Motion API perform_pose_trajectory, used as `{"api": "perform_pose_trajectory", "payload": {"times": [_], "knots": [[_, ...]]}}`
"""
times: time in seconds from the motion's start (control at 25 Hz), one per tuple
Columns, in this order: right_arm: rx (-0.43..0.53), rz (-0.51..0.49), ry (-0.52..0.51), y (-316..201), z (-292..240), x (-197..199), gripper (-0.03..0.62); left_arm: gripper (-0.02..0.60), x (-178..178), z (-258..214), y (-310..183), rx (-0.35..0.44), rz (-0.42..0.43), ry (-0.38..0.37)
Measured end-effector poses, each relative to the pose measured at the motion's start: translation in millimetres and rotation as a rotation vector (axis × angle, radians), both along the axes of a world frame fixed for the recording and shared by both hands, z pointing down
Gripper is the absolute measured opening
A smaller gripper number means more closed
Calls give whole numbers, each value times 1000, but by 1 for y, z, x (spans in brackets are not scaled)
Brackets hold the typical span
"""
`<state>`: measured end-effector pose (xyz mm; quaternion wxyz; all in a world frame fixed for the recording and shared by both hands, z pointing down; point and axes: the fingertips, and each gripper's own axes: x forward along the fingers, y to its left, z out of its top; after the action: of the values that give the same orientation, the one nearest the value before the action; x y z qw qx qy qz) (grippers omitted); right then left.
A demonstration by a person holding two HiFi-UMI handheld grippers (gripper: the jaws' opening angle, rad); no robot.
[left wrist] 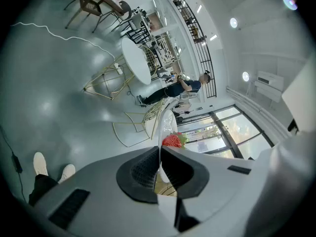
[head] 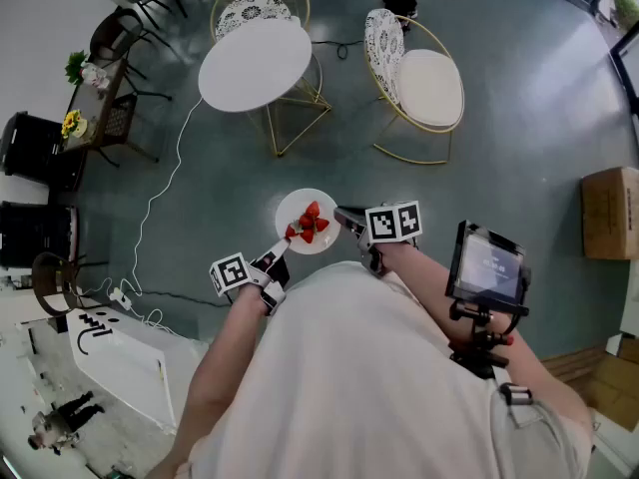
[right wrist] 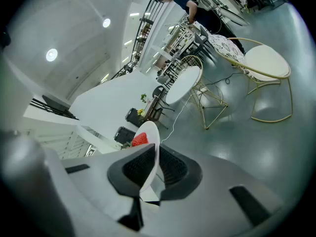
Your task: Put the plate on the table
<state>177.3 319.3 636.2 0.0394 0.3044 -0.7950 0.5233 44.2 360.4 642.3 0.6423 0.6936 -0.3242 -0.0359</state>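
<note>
Plate (head: 294, 210) with strawberries (head: 310, 225), table (head: 255, 63) well ahead

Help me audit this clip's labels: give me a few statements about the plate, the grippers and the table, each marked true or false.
1. The left gripper is shut on the rim of the plate. True.
2. The right gripper hangs open and empty. False: it is also shut on the plate's rim, on the opposite side.
3. The plate sits on the round white table. False: it is held in the air above the floor, short of the table.
4. Strawberries lie on the plate. True.
</note>
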Motion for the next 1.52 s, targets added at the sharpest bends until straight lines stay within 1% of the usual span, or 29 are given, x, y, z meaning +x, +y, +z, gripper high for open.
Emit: {"api": "perform_pose_trajectory", "payload": {"times": [0.24, 0.4, 0.56, 0.76, 0.88, 1.0, 1.08, 1.2, 1.28, 1.4, 1.52], "knots": [[-11, -25, -1, 1, -2, -6, 14, 13, -2, -4, 4, 1, -30, 26], [-30, -19, -3, 5, -2, -7, 14, 12, -6, -6, 8, -6, -27, -20], [-50, -25, 2, 13, -10, -14, 14, 12, -13, -16, 13, -13, -25, -38], [-45, -46, 4, 2, 19, -11, 14, 14, -10, 13, 5, -12, -44, -68], [-37, -62, 8, 5, 26, -24, 14, 14, -23, 21, 11, -7, -60, -76], [-34, -75, 11, 1, 43, -27, 14, 14, -25, 37, 7, 7, -66, -97], [-35, -70, 20, 17, 32, -46, 14, 14, -44, 27, 21, 16, -60, -99], [-39, -55, 46, 45, 5, -70, 14, 14, -69, 2, 46, 18, -46, -78], [-37, -55, 51, 45, 3, -74, 14, 14, -72, 0, 46, 17, -45, -74], [-27, -56, 54, 32, 13, -74, 14, 14, -74, 10, 35, 20, -45, -82], [-58, -47, 52, 45, 20, -74, 14, 14, -76, 14, 45, -7, -32, -94]]}}
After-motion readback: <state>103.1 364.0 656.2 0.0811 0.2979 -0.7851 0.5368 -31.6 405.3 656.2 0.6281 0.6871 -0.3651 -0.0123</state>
